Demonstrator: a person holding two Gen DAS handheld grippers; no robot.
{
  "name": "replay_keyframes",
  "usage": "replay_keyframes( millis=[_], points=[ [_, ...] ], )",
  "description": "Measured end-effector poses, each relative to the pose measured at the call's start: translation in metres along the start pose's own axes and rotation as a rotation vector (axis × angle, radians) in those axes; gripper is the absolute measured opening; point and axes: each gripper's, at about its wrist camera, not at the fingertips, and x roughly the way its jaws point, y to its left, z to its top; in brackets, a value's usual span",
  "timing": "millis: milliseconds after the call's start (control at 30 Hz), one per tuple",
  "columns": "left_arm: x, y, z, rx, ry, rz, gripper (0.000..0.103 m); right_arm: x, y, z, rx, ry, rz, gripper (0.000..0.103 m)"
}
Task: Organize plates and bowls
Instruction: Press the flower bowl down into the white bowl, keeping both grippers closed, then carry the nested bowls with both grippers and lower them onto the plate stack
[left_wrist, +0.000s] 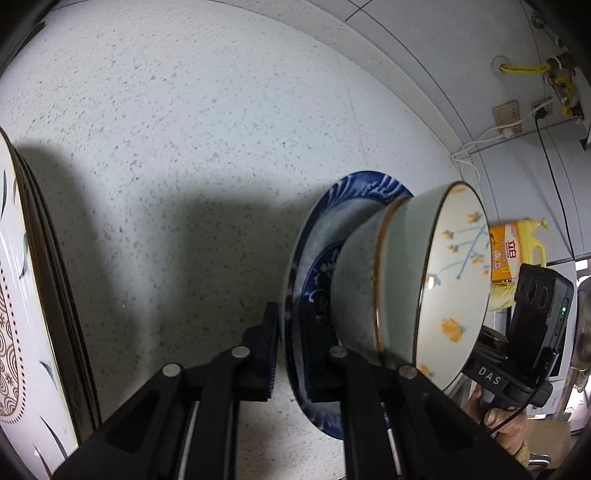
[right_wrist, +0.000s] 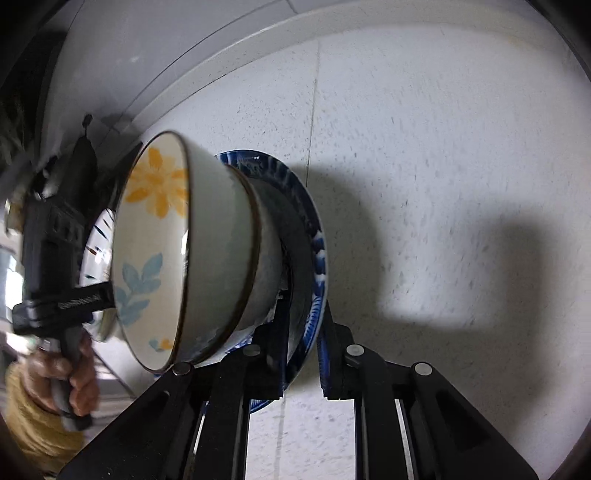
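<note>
We held one blue plate with two bowls on it, a gripper on each side.

On the far left of the left wrist view stood a stack of patterned plates (left_wrist: 14, 295), near our load. Next, our left gripper (left_wrist: 291, 339) was pinched tight on the rim of the blue plate (left_wrist: 314, 236). The flowered bowl (left_wrist: 447, 280) sat nested in a second bowl (left_wrist: 354, 280) on that plate. On the other rim, our right gripper (right_wrist: 303, 347) was clamped on too. The plate lay flat between both grippers, above the speckled counter (left_wrist: 184, 129), so we think both hands must go down together.
</note>
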Motion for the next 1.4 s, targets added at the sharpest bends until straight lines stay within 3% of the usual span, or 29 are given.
replay_keyframes(
  millis=[533, 733, 933, 1167, 1400],
  points=[
    [-0.011, -0.013, 0.009, 0.068, -0.031, -0.03, 0.009, -0.02, 0.001, -0.007, -0.009, -0.08, -0.03, 0.013],
    [-0.043, -0.013, 0.01, 0.063, -0.074, -0.065, 0.009, -0.043, 0.016, 0.003, -0.026, -0.116, -0.053, 0.013],
    [-0.115, 0.022, 0.004, 0.054, -0.121, -0.027, 0.01, -0.055, 0.058, 0.012, -0.061, -0.116, -0.014, 0.013],
    [-0.189, 0.093, -0.01, 0.011, -0.165, 0.046, 0.011, -0.03, 0.138, 0.02, -0.138, -0.087, 0.067, 0.013],
    [-0.214, 0.171, -0.032, -0.028, -0.14, 0.1, 0.01, 0.017, 0.201, 0.009, -0.185, -0.046, 0.092, 0.013]
  ],
)
